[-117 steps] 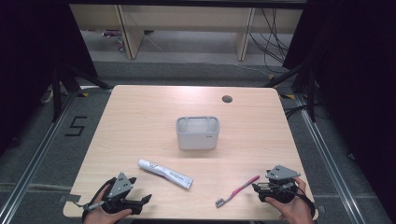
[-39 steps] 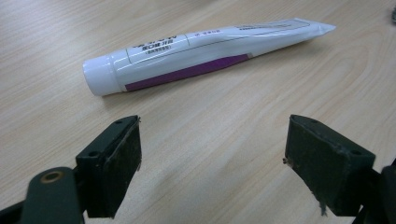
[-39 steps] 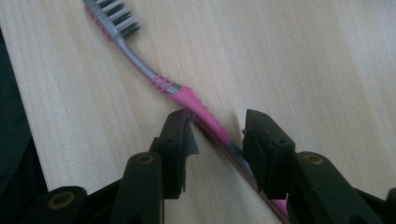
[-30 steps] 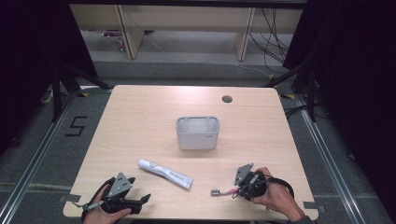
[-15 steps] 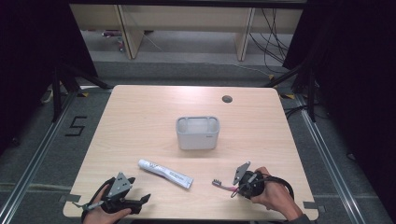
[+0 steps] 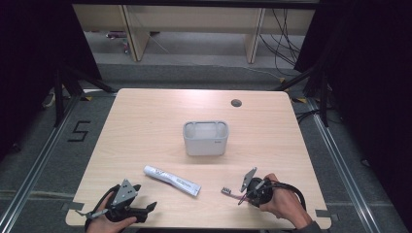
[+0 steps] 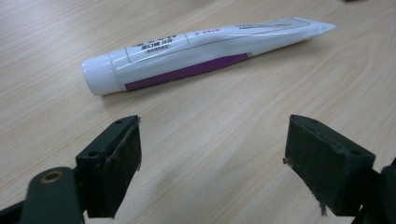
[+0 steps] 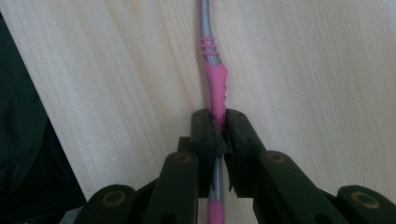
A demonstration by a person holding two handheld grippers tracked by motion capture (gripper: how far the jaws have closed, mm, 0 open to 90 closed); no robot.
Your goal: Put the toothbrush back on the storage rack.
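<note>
A pink and grey toothbrush point(image 8: 215, 79) lies near the table's front right, its bristled head point(image 6: 226, 191) pointing left. My right gripper point(image 8: 217, 122) is shut on its pink handle, jaws pressed against both sides; in the high view the right gripper point(image 6: 248, 193) sits at the handle end. A white toothpaste tube point(image 6: 171, 180) with a purple stripe lies at front centre; in the left gripper view the tube point(image 7: 201, 49) lies a little beyond the jaws. My left gripper point(image 7: 212, 161) stands open with bare table between its fingers, seen at front left as the left gripper point(image 6: 141, 209).
A grey rectangular container point(image 6: 205, 138) stands upright at the table's middle. A round cable hole point(image 6: 236, 103) sits near the far edge. The table's front edge point(image 6: 194, 225) runs just below both hands. Dark floor lies past the table's edge in the right gripper view.
My right gripper moved left from the front right corner onto the toothbrush and shut on its handle. The left gripper and the toothpaste tube stayed put.
</note>
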